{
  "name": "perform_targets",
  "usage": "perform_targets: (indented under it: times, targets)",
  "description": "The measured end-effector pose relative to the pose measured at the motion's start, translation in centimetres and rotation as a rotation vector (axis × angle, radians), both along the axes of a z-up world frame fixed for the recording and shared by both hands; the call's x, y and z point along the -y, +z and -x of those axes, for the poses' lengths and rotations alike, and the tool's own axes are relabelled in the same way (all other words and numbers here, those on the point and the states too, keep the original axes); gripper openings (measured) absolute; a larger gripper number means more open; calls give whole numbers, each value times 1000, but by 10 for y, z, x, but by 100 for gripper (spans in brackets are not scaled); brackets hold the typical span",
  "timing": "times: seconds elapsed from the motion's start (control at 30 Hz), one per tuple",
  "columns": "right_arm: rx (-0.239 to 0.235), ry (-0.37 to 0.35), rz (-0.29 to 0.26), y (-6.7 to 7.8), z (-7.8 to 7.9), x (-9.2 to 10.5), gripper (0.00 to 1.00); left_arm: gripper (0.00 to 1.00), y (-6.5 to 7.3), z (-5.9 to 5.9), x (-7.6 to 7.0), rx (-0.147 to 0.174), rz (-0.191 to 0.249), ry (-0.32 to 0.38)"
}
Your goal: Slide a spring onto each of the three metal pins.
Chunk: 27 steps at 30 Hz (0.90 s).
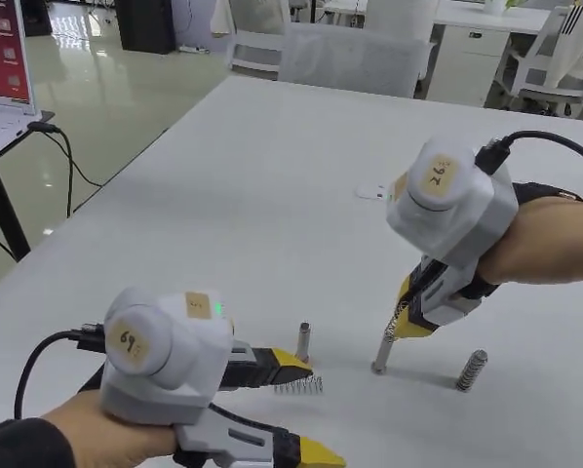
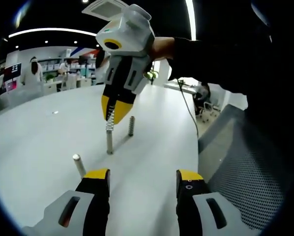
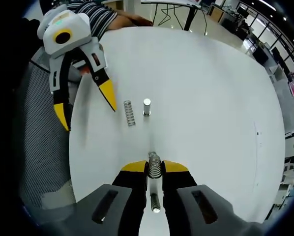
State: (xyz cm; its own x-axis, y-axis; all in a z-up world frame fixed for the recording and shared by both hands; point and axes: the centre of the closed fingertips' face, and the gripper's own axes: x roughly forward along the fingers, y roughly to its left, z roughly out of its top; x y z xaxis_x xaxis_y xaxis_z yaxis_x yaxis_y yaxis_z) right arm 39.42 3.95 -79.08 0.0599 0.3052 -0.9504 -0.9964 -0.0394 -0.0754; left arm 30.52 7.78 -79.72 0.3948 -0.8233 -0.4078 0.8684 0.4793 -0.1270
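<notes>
Because a spring has to go over a pin end-on, the right gripper (image 3: pixel 155 168) pinches one spring (image 1: pixel 400 318) between its jaws and holds it roughly in line with the middle pin (image 1: pixel 380 357), whose top seems to meet the lowest coils. The third pin (image 1: pixel 472 370), to its right, already wears a spring. The bare pin (image 1: pixel 303 341) stands to the left, with a loose spring (image 1: pixel 298 387) lying flat on the white table (image 1: pixel 223 214) just beside it. The left gripper (image 2: pixel 143 176) hovers near these with jaws spread and nothing between them, probably ready for that loose spring. Nothing blocks the held spring from its pin; a slight tilt looks like the likeliest snag. A laptop (image 1: pixel 4 68) sits well apart, off to the left.
</notes>
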Motion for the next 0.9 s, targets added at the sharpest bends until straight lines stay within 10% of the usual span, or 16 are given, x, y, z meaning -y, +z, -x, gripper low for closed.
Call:
perform_targets:
  times: [0.9]
  targets:
    - [-54, -5, 62, -44, -5, -3, 9, 47, -1, 0, -1, 3, -11, -1]
